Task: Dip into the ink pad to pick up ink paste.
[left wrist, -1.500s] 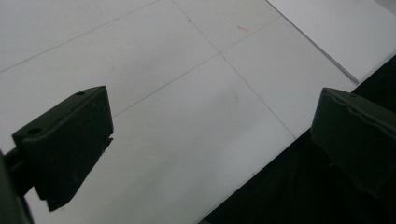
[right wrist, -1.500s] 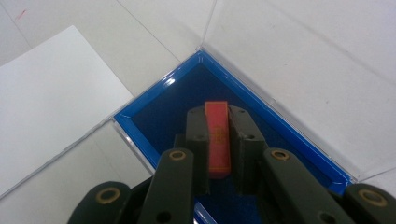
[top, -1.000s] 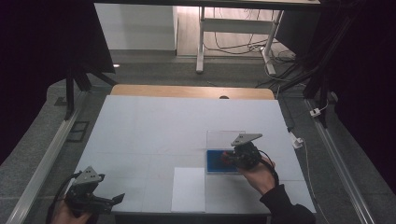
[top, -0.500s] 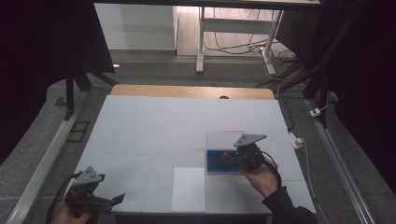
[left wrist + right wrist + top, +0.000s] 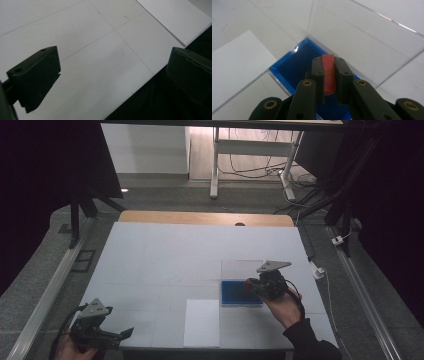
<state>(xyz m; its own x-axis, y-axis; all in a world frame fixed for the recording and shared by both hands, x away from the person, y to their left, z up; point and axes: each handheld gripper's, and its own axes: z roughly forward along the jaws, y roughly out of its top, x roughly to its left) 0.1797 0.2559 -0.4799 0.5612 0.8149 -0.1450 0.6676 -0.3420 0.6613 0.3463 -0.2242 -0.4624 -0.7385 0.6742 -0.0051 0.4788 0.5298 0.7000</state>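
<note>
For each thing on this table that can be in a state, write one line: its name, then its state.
Right gripper: shut on the red piece, over the blue tray.
Red piece: clamped upright between the jaws, lifted.
Blue tray: lying flat on the table.
Clear box: open-topped, standing around the tray.
White sheet: lying flat, untouched.
Left gripper: open, empty, at the table's near edge.

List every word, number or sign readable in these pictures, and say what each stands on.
Faint yellow print runs along the red strip clamped in the right gripper: too small and blurred to read.
White sheet, blue pad, clear box and table: no text on any of them.
</note>
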